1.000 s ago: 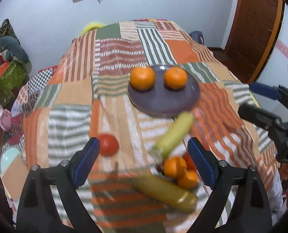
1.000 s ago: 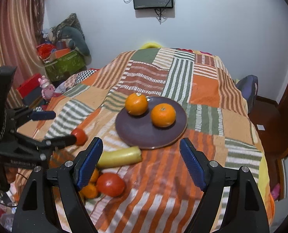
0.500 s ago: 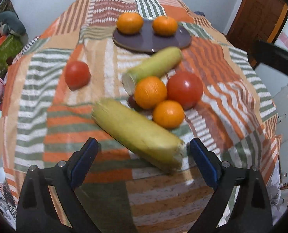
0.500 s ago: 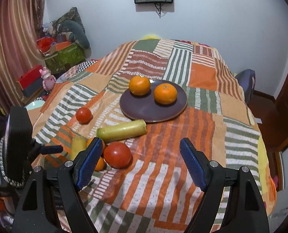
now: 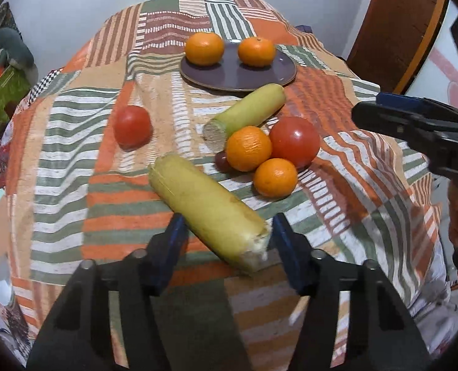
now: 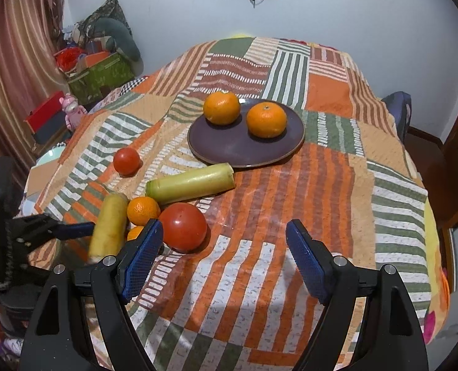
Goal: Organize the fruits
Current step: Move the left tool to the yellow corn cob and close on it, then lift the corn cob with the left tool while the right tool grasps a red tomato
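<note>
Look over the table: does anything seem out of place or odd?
Yes. Only two oranges sit on the plate; two more lie on the cloth, heaped with a tomato, a small dark fruit and two corn cobs. A second tomato sits alone.

Patchwork-covered table (image 6: pixel 321 185) bearing plate (image 6: pixel 229 145), fruit

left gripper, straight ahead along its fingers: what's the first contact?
The near yellow corn cob: its end already sits between the left gripper fingers, so contact looks almost immediate, though depth is uncertain.
</note>
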`<state>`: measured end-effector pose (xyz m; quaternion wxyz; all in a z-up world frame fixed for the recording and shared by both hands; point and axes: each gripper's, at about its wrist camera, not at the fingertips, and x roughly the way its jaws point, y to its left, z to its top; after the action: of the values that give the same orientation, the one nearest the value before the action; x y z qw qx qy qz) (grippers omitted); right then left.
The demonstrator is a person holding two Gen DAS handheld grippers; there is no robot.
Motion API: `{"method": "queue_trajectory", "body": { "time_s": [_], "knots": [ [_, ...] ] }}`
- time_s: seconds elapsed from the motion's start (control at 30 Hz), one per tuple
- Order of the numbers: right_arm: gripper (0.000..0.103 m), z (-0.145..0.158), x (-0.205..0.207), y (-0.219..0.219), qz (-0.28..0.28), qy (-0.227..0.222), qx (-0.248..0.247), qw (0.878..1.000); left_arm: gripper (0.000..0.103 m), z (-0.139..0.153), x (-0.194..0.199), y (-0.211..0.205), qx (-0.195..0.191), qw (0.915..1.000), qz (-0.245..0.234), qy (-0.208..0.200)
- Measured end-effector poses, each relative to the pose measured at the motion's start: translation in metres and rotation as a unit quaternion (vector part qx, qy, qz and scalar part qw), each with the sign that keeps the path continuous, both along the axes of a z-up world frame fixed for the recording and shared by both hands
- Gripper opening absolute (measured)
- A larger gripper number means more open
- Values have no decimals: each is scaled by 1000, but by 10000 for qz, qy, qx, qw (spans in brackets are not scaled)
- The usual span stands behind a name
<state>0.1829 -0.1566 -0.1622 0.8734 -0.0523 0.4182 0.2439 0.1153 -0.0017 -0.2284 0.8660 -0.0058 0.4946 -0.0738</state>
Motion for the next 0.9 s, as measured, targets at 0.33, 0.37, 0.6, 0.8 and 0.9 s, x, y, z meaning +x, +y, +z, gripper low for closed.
{"method": "queue_trajectory", "body": {
  "time_s": [0.33, 0.37, 0.6, 0.8, 0.9],
  "knots": [
    [79, -17, 3, 13, 169, 260, 79, 9995, 51, 5, -12, 50, -27, 9991, 427, 17],
    [79, -17, 3, 15, 199, 261, 65, 9994, 51, 7, -13, 52, 3, 9990, 445, 7],
    [78, -21, 5, 24, 348, 263, 83, 9990, 51, 5, 2, 59, -75, 9986, 525, 77],
    [66, -26, 11, 26, 389, 430, 213, 9981, 51, -9, 30, 56, -62, 9980, 590, 206],
    [64, -29, 14, 28, 418, 485, 233, 9977, 50, -17, 41, 56, -83, 9976, 630, 277]
  ]
}}
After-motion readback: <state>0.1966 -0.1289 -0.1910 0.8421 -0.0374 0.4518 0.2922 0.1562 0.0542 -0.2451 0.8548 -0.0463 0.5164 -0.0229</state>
